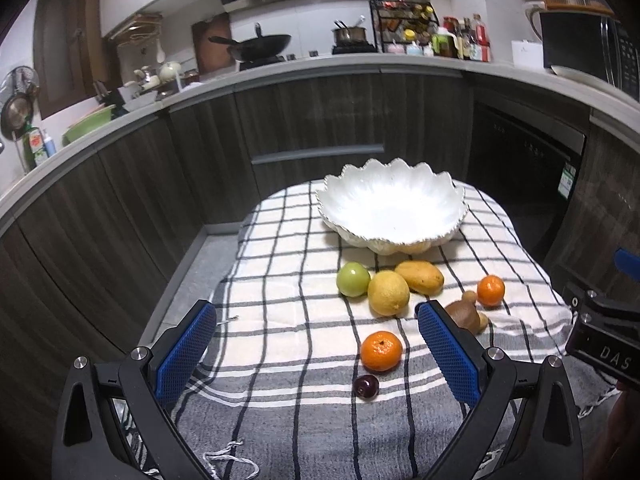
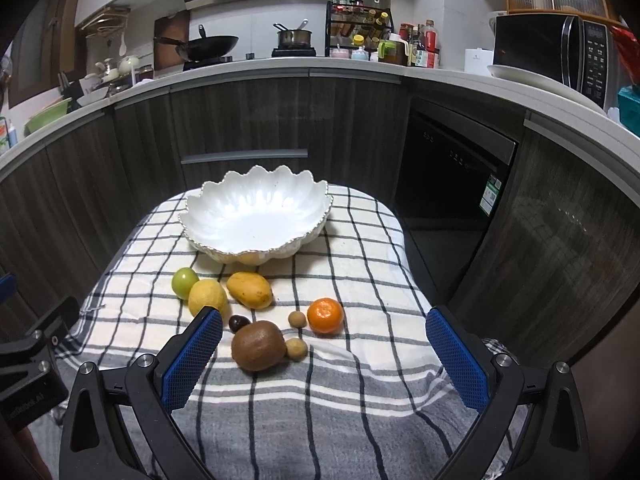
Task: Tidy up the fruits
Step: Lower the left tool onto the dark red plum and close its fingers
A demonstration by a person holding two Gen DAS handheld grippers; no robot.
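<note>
Kitchen cabinets curve behind a worktop [image 2: 360, 280] under a checked cloth [image 1: 280, 280]. From left: green fruit [image 1: 353, 279], lemon [image 1: 388, 293] and mango [image 1: 420, 277] clustered before the empty scalloped bowl [image 1: 390, 204]. Only the left view shows the near orange [image 1: 381, 351]; its right finger [image 1: 448, 354] partly hides the kiwi [image 2: 258, 345], plain in the right view beside two small brown fruits [image 2: 297, 319]. Left gripper [image 1: 316, 354] and right gripper [image 2: 324, 358] gape wide, holding nothing.

Both wrist cameras look forward and down from the table's near edge, sharing the white bowl [image 1: 392, 204] [image 2: 256, 216] and fruit.
</note>
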